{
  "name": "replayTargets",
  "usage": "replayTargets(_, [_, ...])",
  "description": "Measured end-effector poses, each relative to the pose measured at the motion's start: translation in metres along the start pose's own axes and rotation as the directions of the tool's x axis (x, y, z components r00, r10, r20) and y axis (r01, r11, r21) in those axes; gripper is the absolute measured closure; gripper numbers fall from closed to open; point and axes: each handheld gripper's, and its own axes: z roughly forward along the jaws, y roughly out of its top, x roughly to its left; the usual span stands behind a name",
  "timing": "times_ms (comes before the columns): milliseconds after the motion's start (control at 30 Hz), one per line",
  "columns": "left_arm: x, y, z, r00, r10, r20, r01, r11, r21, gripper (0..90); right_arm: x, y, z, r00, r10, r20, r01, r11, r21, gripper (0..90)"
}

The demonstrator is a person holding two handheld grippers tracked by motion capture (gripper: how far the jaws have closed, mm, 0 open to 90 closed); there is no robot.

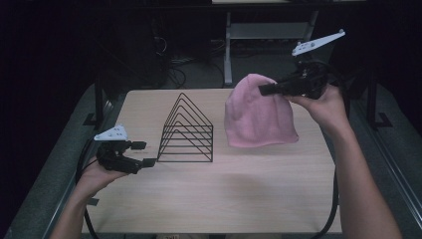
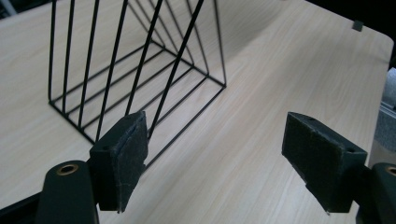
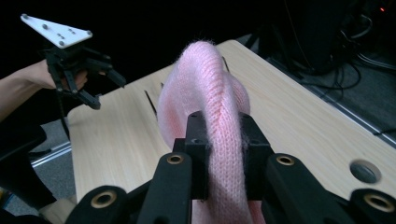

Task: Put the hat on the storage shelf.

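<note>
Pink knit hat [image 1: 260, 113] hangs above the table's far right, pinched in my right gripper [image 1: 266, 89]. My left gripper [image 1: 143, 154] waits with jaws apart beside the wire rack [image 1: 186, 130]. I'd judge draping it squarely over the rack's peak best.

Your counter [image 1: 239, 199] is pale wood-grain laminate, smooth and matt. The rack [image 1: 186, 130] is thin black wire with a slight sheen. The hat [image 1: 259, 112] is soft pink knit, ribbed and fuzzy. Your left claw [image 2: 224, 163] has matt black plastic jaws faced with rough dark pads [image 2: 133, 144].
</note>
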Motion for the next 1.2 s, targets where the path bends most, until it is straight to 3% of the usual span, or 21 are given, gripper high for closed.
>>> replayTargets(233, [-0.010,0.021,-0.003,0.9981,0.056,0.025,-0.056,0.9984,-0.004,22.4,0.013,0.016,0.008,0.9989,-0.036,-0.029,0.036,0.999,0.002,77.3])
replayTargets(433, [-0.012,0.033,-0.004,0.9966,0.066,0.049,-0.064,0.9974,-0.032,22.7,0.022,0.029,0.012,0.9968,-0.063,-0.050,0.062,0.998,-0.008,77.3])
replayTargets(733, [-0.019,0.059,-0.004,0.9920,0.113,0.057,-0.111,0.9932,-0.036,23.0,0.034,0.048,0.024,0.9917,-0.100,-0.080,0.100,0.995,-0.009,77.3])
replayTargets(1200, [-0.015,0.080,-0.005,0.9901,0.117,0.079,-0.113,0.9921,-0.055,23.6,0.048,0.068,0.046,0.9830,-0.136,-0.124,0.135,0.991,-0.017,77.3])
